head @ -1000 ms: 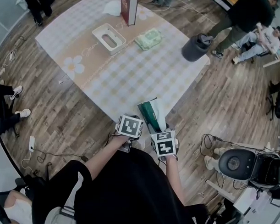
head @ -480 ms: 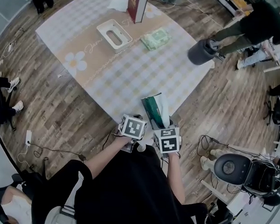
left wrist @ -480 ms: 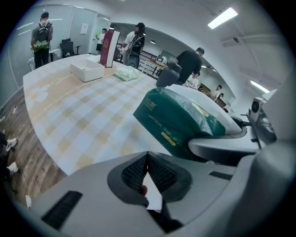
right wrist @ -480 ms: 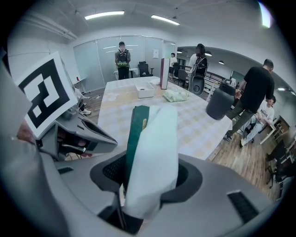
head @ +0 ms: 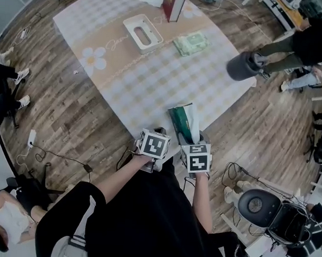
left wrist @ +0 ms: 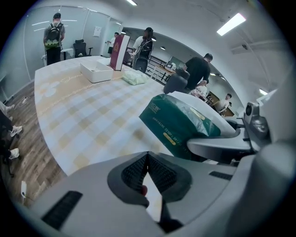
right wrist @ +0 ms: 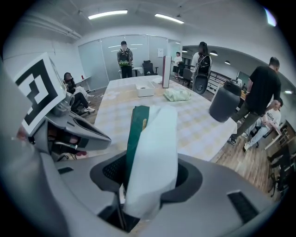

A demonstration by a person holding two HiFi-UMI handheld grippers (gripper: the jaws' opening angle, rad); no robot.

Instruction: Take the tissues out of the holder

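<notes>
A green pack of tissues (head: pixel 183 122) with white tissue showing at its side is clamped between the jaws of my right gripper (right wrist: pixel 148 178), held upright over the near corner of the table. The left gripper view shows the same pack (left wrist: pixel 182 125) just to the right. My left gripper (left wrist: pixel 147 159) hangs beside it with its pads meeting and nothing between them. The white tissue holder (head: pixel 143 31) with a slot in its top stands at the far side of the table. A second pale green pack (head: pixel 191 43) lies to its right.
The table (head: pixel 152 83) has a checked cloth with daisy prints. A red upright box (head: pixel 173 4) stands behind the holder. A dark grey bin (head: pixel 243 65) stands by the table's right edge. People stand and sit around; cables lie on the wooden floor (head: pixel 71 122).
My right gripper has carried the green pack a little further over the table's near corner. The left gripper has hardly moved. The head view has shifted, so the table sits further right.
</notes>
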